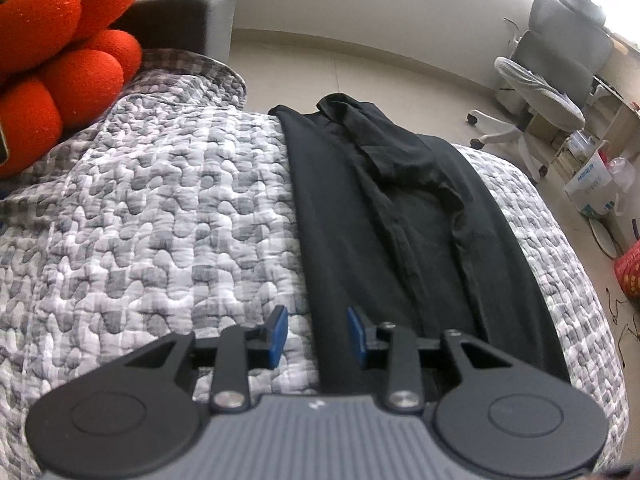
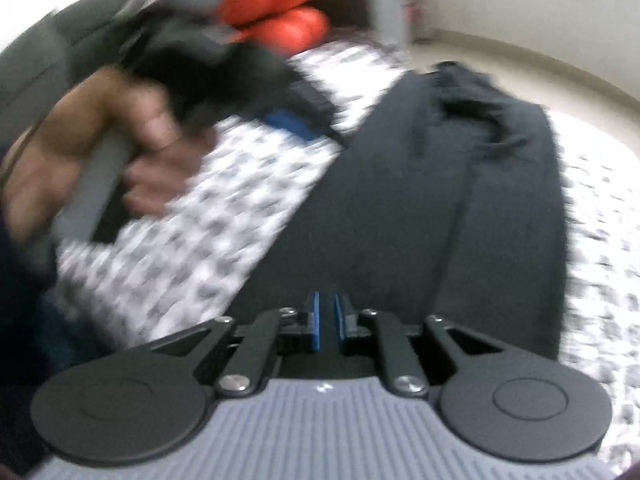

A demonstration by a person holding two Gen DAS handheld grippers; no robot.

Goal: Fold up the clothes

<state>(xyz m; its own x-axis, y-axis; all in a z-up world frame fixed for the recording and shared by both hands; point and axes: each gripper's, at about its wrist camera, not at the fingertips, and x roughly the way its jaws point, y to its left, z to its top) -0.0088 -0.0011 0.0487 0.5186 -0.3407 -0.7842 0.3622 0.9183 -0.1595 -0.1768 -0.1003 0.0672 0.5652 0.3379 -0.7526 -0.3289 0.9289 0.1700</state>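
A long black garment [image 1: 400, 220] lies folded lengthwise into a strip on the grey-and-white quilt [image 1: 160, 220], with a sleeve bunched on top at the far end. My left gripper [image 1: 317, 332] hovers over the strip's near left edge. Its blue pads stand apart, one over the quilt and one over the cloth, and neither presses on anything. In the blurred right wrist view, my right gripper [image 2: 327, 320] is over the near end of the black garment [image 2: 440, 200], its pads a narrow gap apart. A hand [image 2: 100, 140] holds the left gripper [image 2: 296, 124] at upper left.
Orange puffy cushions [image 1: 60, 60] sit at the bed's far left by a grey sofa arm [image 1: 188, 16]. Beyond the bed are pale floor, a grey office chair [image 1: 552, 80], a white box [image 1: 592, 184] and a red bag [image 1: 630, 272] at the right.
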